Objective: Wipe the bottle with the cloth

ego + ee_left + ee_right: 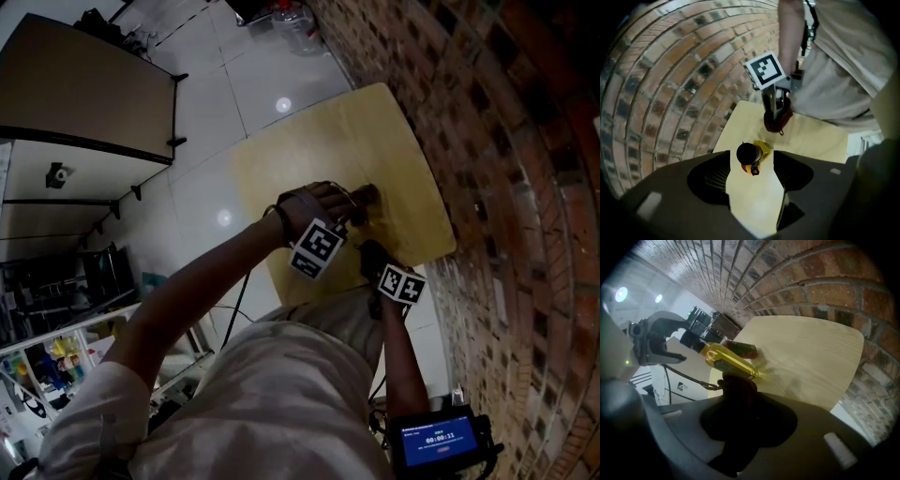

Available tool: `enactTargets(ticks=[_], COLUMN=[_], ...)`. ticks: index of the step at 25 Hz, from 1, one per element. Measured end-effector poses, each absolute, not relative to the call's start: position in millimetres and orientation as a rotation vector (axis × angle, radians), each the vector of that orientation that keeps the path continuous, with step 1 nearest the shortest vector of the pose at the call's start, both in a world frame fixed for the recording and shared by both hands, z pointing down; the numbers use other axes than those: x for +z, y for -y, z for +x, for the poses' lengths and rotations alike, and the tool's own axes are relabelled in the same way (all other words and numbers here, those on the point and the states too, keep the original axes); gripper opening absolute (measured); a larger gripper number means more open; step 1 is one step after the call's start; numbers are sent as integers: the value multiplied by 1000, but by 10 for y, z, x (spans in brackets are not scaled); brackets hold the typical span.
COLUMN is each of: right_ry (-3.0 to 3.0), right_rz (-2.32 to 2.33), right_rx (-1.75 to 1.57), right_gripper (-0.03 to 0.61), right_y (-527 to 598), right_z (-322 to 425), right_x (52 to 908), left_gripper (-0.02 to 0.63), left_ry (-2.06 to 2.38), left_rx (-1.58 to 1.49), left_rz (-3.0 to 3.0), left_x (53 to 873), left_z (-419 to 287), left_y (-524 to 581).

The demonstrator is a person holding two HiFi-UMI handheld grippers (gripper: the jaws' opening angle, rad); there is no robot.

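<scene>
A yellow bottle (751,153) with a black cap stands upright on the pale wooden table (375,131). My left gripper (751,155) hangs over it, pointing steeply down, jaws open on either side of the cap and not pressing on it. My right gripper (776,118) is shut on a dark red cloth (779,123) just beyond the bottle. In the right gripper view the bunched cloth (738,389) sits in the jaws right below the bottle (727,360), with the left gripper (656,345) at the left. In the head view both grippers (349,214) (368,247) meet near the table's near edge.
A brick wall (506,141) runs close along the table's right side. A dark red-brown object (743,349) lies on the table behind the bottle. Tiled floor (234,84) and a dark desk (84,94) lie to the left.
</scene>
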State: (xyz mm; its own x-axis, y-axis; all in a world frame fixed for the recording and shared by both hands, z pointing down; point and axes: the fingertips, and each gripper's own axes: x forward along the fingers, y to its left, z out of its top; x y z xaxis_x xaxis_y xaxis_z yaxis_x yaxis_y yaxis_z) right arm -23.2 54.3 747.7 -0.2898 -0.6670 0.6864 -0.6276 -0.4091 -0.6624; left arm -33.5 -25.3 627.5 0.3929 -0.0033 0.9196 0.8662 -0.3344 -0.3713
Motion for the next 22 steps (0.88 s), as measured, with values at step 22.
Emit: enactTargets(ticks=[22], right_ry=[-1883], right_rz=[-2034], right_rx=[-1305], right_gripper=[81], right_y=[197], right_z=[-303], right_x=[6633], left_gripper=[181], left_ry=[313], left_rx=[-1529], left_rz=[-1974], left_x=[6351], left_z=[156], left_y=[240])
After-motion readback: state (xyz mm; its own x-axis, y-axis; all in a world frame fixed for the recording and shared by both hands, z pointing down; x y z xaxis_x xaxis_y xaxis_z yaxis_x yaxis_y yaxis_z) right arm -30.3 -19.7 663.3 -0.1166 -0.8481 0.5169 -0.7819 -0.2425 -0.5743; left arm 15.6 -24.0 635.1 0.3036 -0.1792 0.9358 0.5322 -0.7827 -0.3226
